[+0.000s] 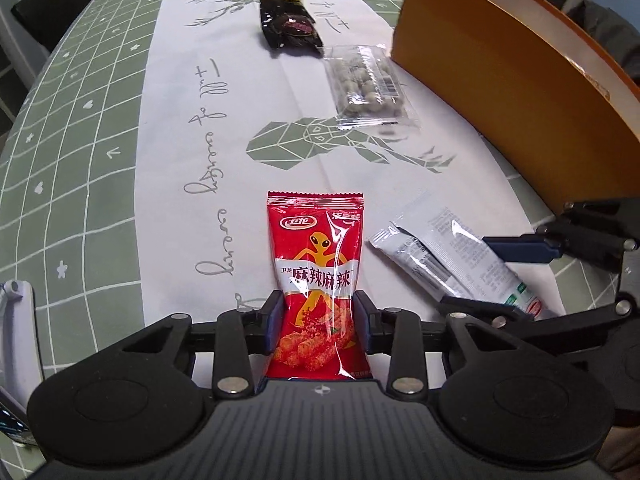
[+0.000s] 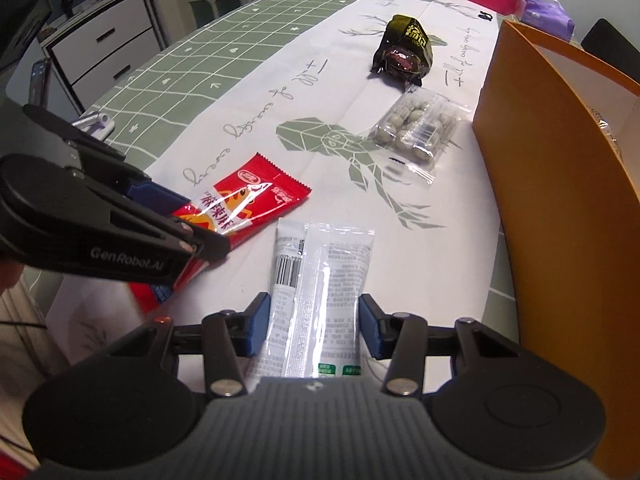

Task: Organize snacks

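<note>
Four snack packs are spread over the tablecloth, and I've got a gripper down at two of them. My left gripper has its blue pads on either side of the red packet, right up against its edges, so I'd say it's pinched on the lower half of the pack. From the right wrist view that same red packet runs into my left gripper at an angle, its far end resting on the cloth.

My right gripper sits around the white packet, which lies flat with its barcode side up. Those pads are spread a bit wider than the packet, with slivers of cloth showing on both sides, so nothing is clamped there. In the left view the white packet lies just right of the red one, between the fingers of my right gripper.

Further out, a clear bag of greenish candies lies just beside the orange box, near its corner. The black packet sits beyond the candies, close to them. The box stands along the right side of the table, open at the top.
</note>
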`<action>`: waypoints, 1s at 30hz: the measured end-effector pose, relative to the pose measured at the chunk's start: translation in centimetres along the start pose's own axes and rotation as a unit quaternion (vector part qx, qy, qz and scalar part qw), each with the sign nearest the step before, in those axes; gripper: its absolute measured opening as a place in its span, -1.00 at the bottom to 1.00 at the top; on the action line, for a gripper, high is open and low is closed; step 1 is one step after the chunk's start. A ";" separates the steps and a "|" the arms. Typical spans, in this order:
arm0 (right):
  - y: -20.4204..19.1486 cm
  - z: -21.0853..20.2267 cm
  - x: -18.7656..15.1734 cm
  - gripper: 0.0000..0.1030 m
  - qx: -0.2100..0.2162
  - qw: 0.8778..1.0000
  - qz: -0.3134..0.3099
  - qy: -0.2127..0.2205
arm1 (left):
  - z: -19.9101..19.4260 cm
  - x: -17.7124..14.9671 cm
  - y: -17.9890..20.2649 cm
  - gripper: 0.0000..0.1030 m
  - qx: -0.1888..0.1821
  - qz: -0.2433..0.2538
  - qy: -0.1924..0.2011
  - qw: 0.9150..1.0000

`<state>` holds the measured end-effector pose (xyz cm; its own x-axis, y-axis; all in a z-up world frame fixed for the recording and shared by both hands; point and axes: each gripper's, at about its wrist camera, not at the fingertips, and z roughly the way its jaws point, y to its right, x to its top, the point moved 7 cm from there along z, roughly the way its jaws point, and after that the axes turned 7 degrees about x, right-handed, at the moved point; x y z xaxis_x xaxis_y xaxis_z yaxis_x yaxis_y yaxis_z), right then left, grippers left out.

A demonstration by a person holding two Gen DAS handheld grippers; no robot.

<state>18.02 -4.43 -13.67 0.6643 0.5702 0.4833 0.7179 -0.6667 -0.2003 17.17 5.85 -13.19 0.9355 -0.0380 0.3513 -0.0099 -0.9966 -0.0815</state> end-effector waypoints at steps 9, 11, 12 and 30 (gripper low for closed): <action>-0.3 -2.9 0.3 -0.11 -0.023 0.997 -0.066 -0.017 | -2.9 0.2 2.2 -0.24 0.001 0.063 0.013 0.998; -0.3 -3.7 0.6 -0.11 -0.023 0.997 -0.074 -0.015 | -3.9 0.6 2.4 -0.24 -0.002 0.070 0.018 0.997; -0.3 -4.2 0.8 -0.11 -0.024 0.997 -0.079 -0.013 | -4.4 0.8 2.6 -0.24 -0.003 0.075 0.020 0.997; 3.6 -13.9 5.1 -0.11 -0.102 0.984 -0.148 0.008 | -11.3 8.8 8.0 -0.25 0.020 0.185 0.090 0.978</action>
<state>21.10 -10.65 -0.09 0.4286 0.7472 0.5079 0.8218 -0.5560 0.1246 21.31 -3.25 -0.23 0.7932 -0.4116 0.4488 -0.3187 -0.9086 -0.2701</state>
